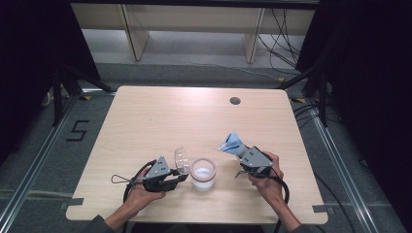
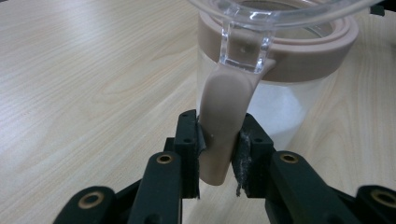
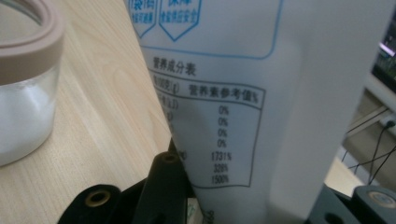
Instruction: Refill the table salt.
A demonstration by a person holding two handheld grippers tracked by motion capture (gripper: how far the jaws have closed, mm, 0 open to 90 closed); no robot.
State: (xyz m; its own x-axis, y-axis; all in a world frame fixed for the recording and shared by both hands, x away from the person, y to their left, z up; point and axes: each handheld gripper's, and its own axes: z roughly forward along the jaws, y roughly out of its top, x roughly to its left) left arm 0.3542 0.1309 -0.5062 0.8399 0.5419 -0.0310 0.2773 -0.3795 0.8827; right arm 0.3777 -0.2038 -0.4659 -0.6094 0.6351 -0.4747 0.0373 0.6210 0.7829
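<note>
A: Where's the jar (image 1: 203, 173)?

B: Lower middle of the frame on the surface (image 1: 145, 121), white powder inside, lid (image 1: 181, 160) swung up. The left claw (image 1: 179, 177) pinches its tab (image 2: 223, 126).

A: The right claw (image 1: 241, 154)?

B: Clamped on the pouch (image 1: 232, 143); probably pouring comes next, which means bringing it over the mouth.

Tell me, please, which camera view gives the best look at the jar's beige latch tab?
The left gripper view: the latch tab sits close up, pinched between the left gripper. The high view shows the jar small, the tab too tiny to make out. The right gripper view catches only the jar's rim and side.
</note>
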